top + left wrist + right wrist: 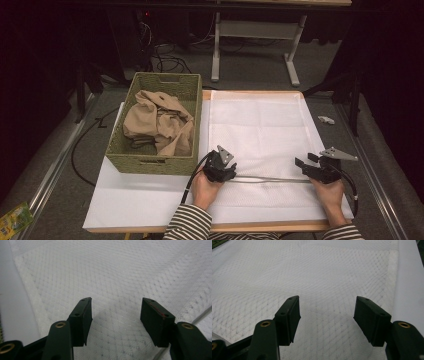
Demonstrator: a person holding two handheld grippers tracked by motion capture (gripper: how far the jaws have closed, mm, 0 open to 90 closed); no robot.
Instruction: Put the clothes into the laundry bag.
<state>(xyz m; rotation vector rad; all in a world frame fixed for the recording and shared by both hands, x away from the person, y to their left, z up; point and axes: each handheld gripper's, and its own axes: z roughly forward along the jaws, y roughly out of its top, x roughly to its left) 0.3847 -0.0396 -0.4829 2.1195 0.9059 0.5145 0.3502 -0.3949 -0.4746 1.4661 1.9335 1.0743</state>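
Where the white cloth (257,135) lies flat on the surface (135,200), its long axis runs away from me and a fold line (270,180) crosses its near part. My left claw (221,167) and right claw (312,167) hover at that line's two ends, both wide and empty, equally near. A basket (150,162) of tan fabric (157,125) stands left.

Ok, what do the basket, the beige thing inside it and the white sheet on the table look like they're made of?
The basket looks like woven plant fibre, greenish and matte: a plaited texture shows on its walls. The beige thing looks like soft cloth, crumpled into loose folds. The white sheet seems a thin textile with a fine diamond-grid weave, seen close in both gripper views; it could be mesh or quilted fabric.
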